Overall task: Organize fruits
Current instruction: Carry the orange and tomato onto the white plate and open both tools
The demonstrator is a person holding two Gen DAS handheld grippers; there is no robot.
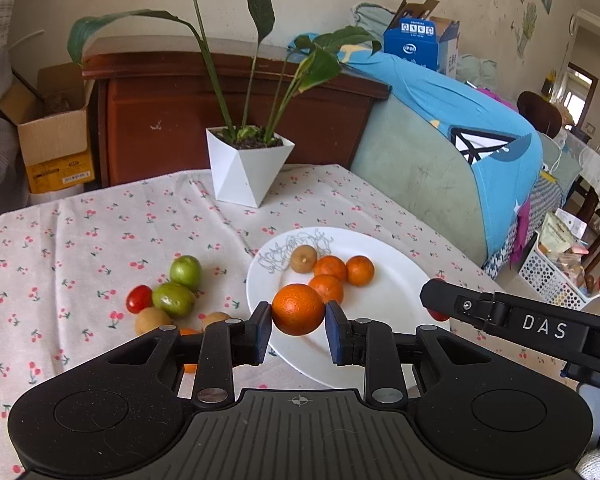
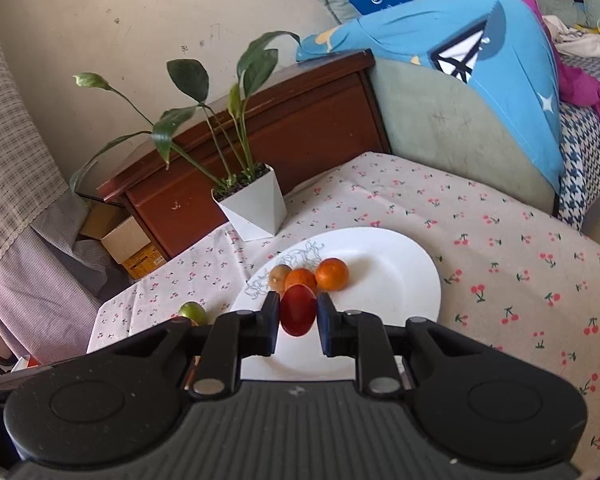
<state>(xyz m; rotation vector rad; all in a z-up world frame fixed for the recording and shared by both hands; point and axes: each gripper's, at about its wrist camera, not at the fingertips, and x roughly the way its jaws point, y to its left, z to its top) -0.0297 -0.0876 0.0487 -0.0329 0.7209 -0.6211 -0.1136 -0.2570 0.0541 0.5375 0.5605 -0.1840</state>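
Two fruits are in the air right now, both over the white plate [image 1: 396,280]. The left gripper [image 1: 298,322] has its fingers clamped on a round orange [image 1: 297,309], hanging above the plate's near rim. The right gripper [image 2: 298,320] has its fingers pinched on a red cherry tomato [image 2: 298,310], also above the near part of the plate.

On the plate already: three small oranges [image 1: 342,274] bunched together, with a brown longan [image 1: 303,258] touching them on the far side. Still out on the cherry-print desk [image 1: 100,216], left of the plate: two green fruits [image 1: 180,286], another cherry tomato [image 1: 139,298], and a couple more longans [image 1: 152,320] near the front edge.

If I were doing this, I'd lower each fruit until it nearly touches the plate before letting go. Round stuff rolls, so I'd set it against the existing pile or well inside the rim. I'd also keep the two grippers apart so they don't bump.

The orange is basically a ball with no real long axis. The tomato is oval, and its long axis stands about upright between the fingers.

A white pot [image 1: 246,172] with a leafy plant sits toward the desk's far edge.
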